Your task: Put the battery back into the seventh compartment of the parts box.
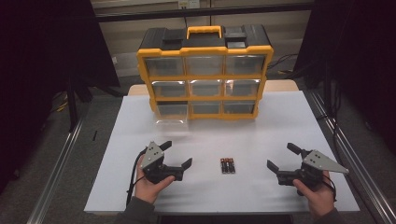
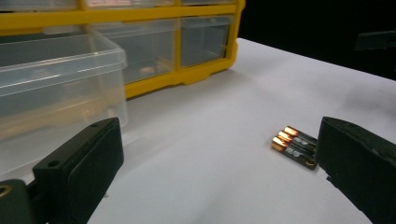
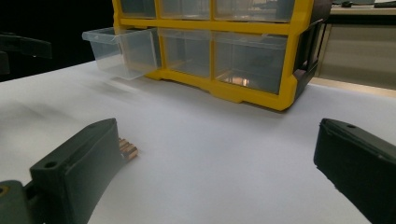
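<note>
High view: the batteries (image 1: 227,165) lie on the table (image 1: 261,130), in front of the yellow organizer (image 1: 204,74), whose lower-left drawer (image 1: 171,115) is pulled out, probably to receive them. The left gripper (image 1: 176,153) and right gripper (image 1: 283,157) flank the batteries, both released and empty.

Left gripper view: jaws apart; batteries (image 2: 295,145) lie right of the drawer (image 2: 56,88), untouched.

Right gripper view: jaws apart; the batteries (image 3: 128,148) peek out beside the left jaw, with the drawer (image 3: 122,51) beyond.
</note>
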`<state>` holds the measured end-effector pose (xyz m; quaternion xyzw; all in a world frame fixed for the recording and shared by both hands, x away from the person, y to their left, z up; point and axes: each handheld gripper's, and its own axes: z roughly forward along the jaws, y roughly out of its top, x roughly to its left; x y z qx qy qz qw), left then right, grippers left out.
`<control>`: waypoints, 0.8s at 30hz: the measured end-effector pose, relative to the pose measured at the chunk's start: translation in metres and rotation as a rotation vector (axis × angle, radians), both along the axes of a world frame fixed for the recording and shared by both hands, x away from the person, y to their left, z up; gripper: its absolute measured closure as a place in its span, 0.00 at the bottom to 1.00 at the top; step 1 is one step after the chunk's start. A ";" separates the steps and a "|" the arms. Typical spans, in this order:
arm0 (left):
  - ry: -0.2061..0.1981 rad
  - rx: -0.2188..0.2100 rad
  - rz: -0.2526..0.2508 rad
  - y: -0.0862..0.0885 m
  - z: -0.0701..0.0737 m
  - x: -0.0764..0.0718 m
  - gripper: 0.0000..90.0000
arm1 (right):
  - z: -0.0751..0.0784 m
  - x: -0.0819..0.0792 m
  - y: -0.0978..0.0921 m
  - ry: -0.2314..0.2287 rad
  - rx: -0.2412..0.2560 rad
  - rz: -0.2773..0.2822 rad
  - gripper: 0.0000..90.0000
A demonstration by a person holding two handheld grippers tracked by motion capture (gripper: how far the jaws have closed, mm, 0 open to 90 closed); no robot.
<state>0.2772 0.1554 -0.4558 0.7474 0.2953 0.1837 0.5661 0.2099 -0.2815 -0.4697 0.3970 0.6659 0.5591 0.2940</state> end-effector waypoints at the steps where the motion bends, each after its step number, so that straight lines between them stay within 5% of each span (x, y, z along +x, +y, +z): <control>1: -0.001 0.005 0.002 -0.002 0.000 0.000 0.02 | 0.000 0.000 0.000 -0.001 0.001 -0.003 0.01; 24: 0.011 0.065 -0.095 -0.042 -0.003 0.007 0.02 | 0.000 0.000 0.001 -0.007 -0.003 0.006 0.01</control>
